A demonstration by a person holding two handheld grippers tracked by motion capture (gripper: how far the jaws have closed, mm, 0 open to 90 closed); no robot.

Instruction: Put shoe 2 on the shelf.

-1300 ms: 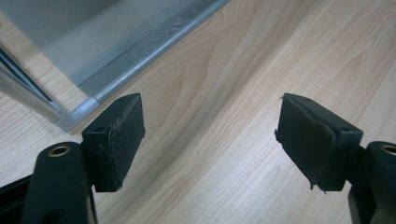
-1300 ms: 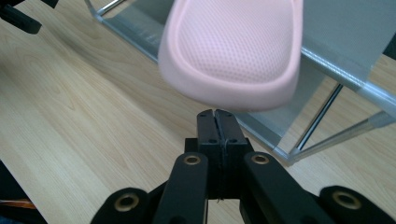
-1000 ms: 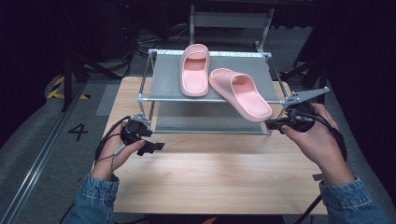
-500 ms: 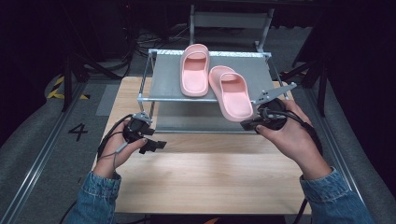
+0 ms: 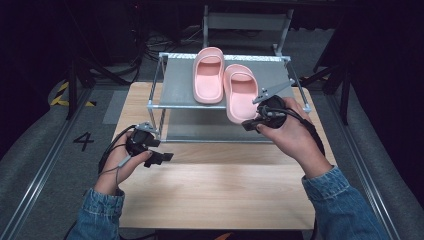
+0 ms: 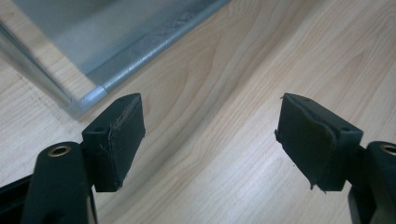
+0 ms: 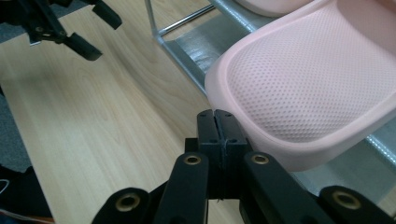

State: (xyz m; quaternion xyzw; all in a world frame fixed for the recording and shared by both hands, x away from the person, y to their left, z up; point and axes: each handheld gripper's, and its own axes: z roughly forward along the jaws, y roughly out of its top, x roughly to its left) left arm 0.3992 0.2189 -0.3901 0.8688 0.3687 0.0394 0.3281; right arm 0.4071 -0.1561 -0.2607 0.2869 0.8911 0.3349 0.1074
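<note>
Pink slipper [image 5: 239,95], heel toward person

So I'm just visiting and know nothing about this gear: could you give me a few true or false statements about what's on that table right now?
1. Two pink slippers sit on the metal rack. True.
2. The left gripper is closed tight. False: its jaws stand wide apart over the wooden table.
3. The right gripper has its jaws pressed together beside the nearer slipper's heel. True.
4. The nearer slipper lies wholly on the shelf. False: its heel overhangs the front edge.
</note>
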